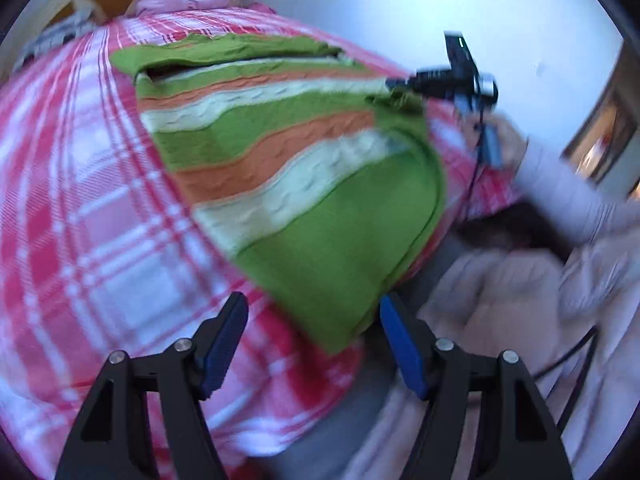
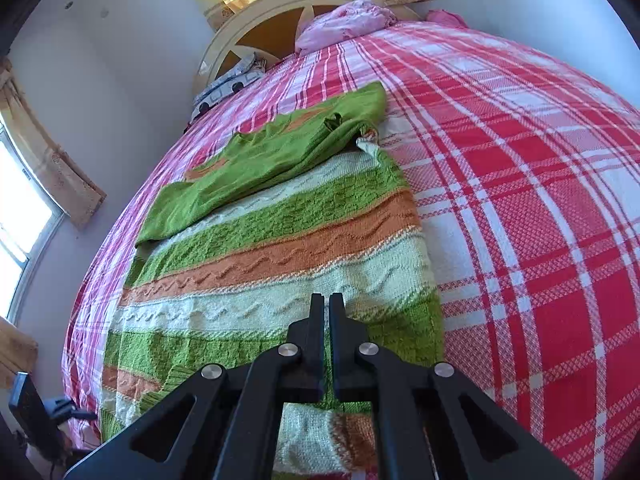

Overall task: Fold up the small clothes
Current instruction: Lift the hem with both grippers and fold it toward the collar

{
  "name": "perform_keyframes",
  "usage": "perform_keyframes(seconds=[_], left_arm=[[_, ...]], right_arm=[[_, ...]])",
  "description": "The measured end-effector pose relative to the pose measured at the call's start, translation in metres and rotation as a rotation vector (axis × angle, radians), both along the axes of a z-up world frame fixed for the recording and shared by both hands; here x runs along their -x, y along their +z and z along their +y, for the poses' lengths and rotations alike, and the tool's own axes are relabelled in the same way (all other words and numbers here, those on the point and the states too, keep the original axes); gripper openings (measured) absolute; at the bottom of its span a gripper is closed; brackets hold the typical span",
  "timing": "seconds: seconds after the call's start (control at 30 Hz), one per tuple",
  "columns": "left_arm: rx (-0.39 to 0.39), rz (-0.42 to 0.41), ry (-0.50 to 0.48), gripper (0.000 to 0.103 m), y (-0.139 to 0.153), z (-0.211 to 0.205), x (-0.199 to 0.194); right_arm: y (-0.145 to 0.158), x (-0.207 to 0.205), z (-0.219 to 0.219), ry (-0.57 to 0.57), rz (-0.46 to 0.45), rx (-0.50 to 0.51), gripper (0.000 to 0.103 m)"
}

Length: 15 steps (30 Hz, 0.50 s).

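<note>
A knitted sweater [image 1: 288, 168] striped green, orange and cream lies on the red-and-white plaid bed [image 1: 80, 208]. In the right wrist view the sweater [image 2: 280, 264] lies flat with a green sleeve [image 2: 256, 168] folded across its upper part. My left gripper [image 1: 314, 326] is open, its blue pads on either side of the sweater's near green corner without touching it. My right gripper [image 2: 326, 300] is shut, its tips over the sweater's cream stripe; from the left wrist view it [image 1: 394, 84] appears to pinch the sweater's far edge.
A wooden headboard [image 2: 256, 20] and a pink pillow [image 2: 344, 20] are at the bed's far end. A patterned cloth [image 2: 224, 88] lies by the headboard. Windows with curtains [image 2: 24, 208] are on the left wall. The person's sleeve [image 1: 568, 196] and pale bedding [image 1: 520, 300] are right of the bed.
</note>
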<state>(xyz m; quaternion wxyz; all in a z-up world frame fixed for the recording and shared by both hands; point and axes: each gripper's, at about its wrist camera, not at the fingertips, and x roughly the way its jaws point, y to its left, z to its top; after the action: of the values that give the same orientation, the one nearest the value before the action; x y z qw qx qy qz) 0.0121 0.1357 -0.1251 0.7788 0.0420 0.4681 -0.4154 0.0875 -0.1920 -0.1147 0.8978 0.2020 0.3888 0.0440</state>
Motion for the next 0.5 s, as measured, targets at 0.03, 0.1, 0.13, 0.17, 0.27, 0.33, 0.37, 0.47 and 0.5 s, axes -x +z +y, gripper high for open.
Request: perform_keyframes(seconds=[0.03, 0.1, 0.13, 0.17, 0.27, 0.33, 0.37, 0.47, 0.5], left_arm=[[0.027, 0.026, 0.013, 0.071, -0.004, -0.004, -0.002], [0.043, 0.077, 0.048, 0.071, -0.016, -0.011, -0.010], [0.060, 0.074, 0.062, 0.070, -0.017, -0.013, -0.012], [0.084, 0.077, 0.077, 0.068, -0.017, -0.014, -0.013], [0.125, 0.124, 0.126, 0.018, -0.020, -0.017, -0.019], [0.123, 0.153, 0.175, 0.013, -0.024, -0.020, -0.026], [0.142, 0.172, 0.200, 0.011, -0.024, -0.022, -0.029], [0.153, 0.144, 0.213, 0.011, -0.013, -0.037, -0.036], [0.166, 0.126, 0.208, 0.011, -0.005, -0.043, -0.040]], right_arm=[[0.003, 0.002, 0.000, -0.006, -0.012, -0.003, 0.002], [0.014, 0.012, 0.000, -0.016, -0.052, -0.019, 0.002], [0.020, 0.016, 0.000, -0.011, -0.072, -0.029, 0.002], [0.027, 0.022, 0.001, 0.000, -0.090, -0.033, 0.003], [0.048, 0.042, 0.009, 0.051, -0.139, 0.021, 0.003], [0.053, 0.051, 0.013, 0.088, -0.143, 0.052, 0.012], [0.054, 0.056, 0.016, 0.114, -0.136, 0.072, 0.035], [0.052, 0.073, 0.031, 0.195, -0.141, 0.181, 0.068], [0.051, 0.077, 0.037, 0.238, -0.145, 0.213, 0.068]])
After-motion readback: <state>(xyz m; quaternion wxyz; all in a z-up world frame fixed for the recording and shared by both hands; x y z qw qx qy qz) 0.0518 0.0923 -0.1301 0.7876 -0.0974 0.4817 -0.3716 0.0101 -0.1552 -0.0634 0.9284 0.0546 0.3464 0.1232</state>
